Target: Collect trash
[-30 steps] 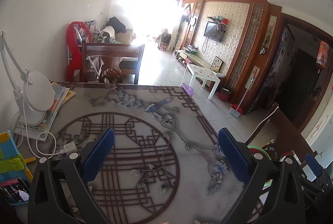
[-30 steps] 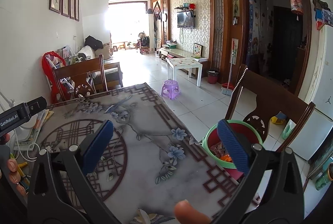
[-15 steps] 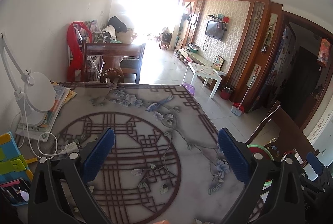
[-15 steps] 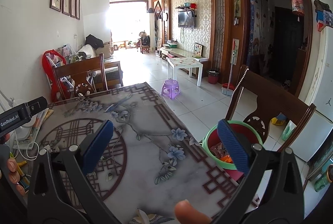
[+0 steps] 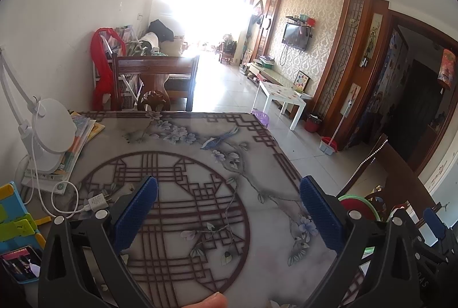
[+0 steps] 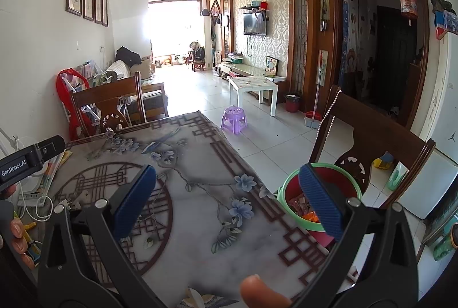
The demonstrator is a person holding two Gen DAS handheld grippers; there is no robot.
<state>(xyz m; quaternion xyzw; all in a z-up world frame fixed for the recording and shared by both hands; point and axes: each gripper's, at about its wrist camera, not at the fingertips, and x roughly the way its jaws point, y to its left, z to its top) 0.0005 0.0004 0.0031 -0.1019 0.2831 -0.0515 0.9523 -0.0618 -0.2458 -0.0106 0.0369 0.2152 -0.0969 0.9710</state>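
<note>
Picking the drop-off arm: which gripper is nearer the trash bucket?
Right. The right gripper hangs over the table edge right beside the trash bucket; the left gripper sits farther in over the table.

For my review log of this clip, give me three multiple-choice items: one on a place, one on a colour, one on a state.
1. Where is the trash bin?
A. On the table
B. Beside the table's right edge, by the wooden chair
C. Under the white coffee table

2. What colour is the small stool?
A. Purple
B. Yellow
C. Black

3. How does the right gripper stand?
A. Shut on a wrapper
B. Shut, empty
C. Open, empty

Answers: B, it stands off the table edge by the chair; A, its plastic is purple; C, its fingers are wide apart with nothing between.
</note>
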